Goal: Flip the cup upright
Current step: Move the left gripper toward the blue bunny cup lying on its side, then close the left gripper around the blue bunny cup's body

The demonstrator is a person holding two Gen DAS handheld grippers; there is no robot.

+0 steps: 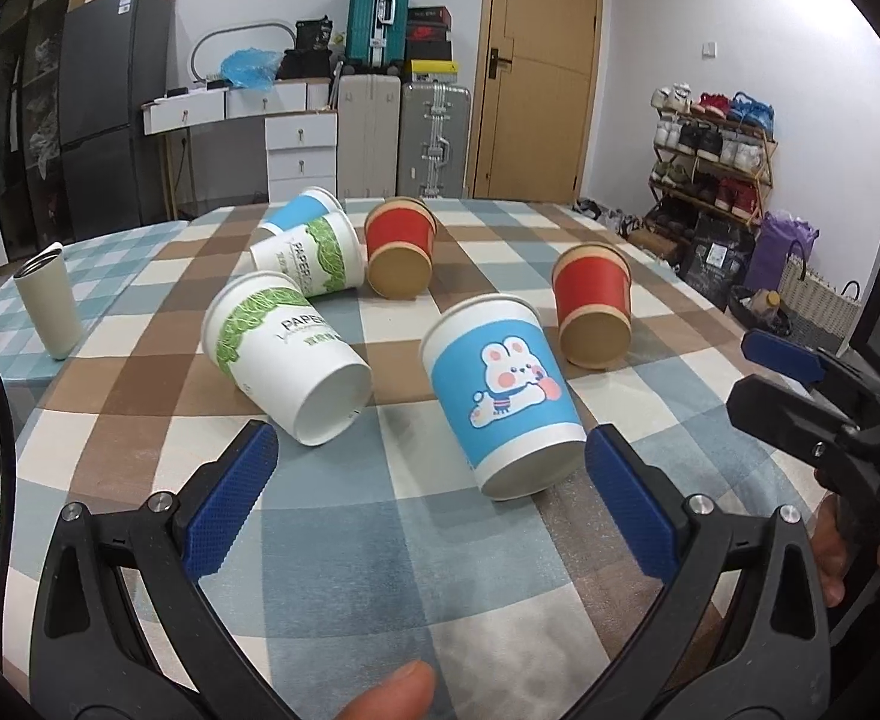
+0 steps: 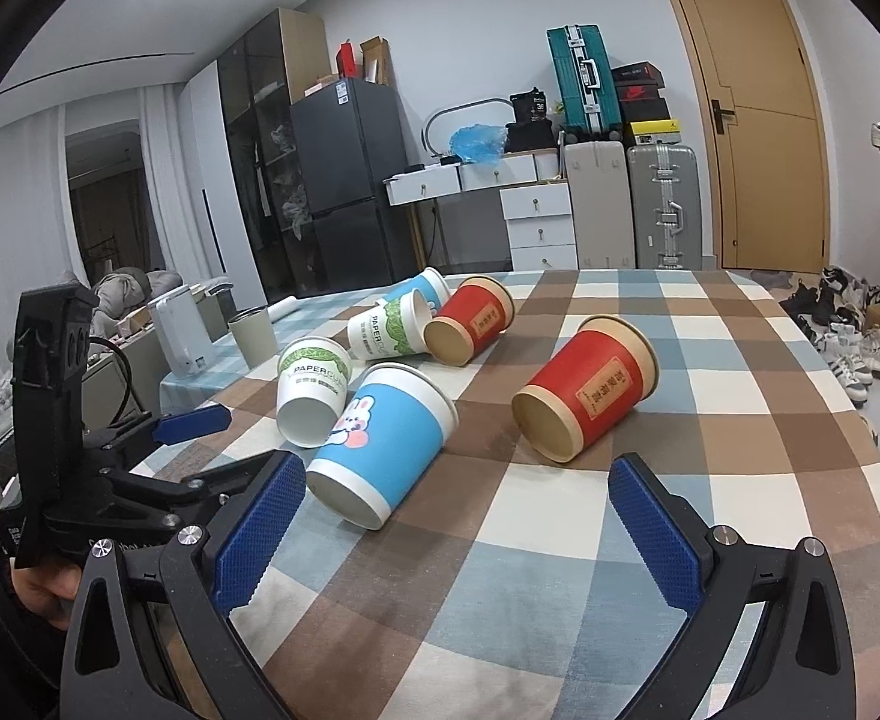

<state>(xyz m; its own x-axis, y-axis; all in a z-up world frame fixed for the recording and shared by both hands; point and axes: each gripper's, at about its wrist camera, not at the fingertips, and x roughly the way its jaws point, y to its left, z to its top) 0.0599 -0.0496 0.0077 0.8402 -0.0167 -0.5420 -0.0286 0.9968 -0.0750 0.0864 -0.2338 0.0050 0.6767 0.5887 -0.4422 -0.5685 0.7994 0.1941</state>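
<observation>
Several paper cups lie on their sides on a checked tablecloth (image 1: pixel 380 540). Nearest is a blue bunny cup (image 1: pixel 503 390), also in the right wrist view (image 2: pixel 380 441), its base toward me. Left of it lies a white and green cup (image 1: pixel 281 351) (image 2: pixel 311 384). A red cup (image 1: pixel 593 312) (image 2: pixel 584 399) lies to the right. Farther back lie another white and green cup (image 1: pixel 314 258), a blue cup (image 1: pixel 299 213) and a red cup (image 1: pixel 401 246). My left gripper (image 1: pixel 428 468) is open and empty just short of the bunny cup. My right gripper (image 2: pixel 458 498) is open and empty, between the bunny cup and the near red cup.
A beige tumbler (image 1: pixel 50 306) stands upright at the table's left, on a second checked cloth. The right gripper shows at the right edge of the left wrist view (image 1: pixel 800 384). Suitcases, drawers, a fridge and a shoe rack stand beyond the table.
</observation>
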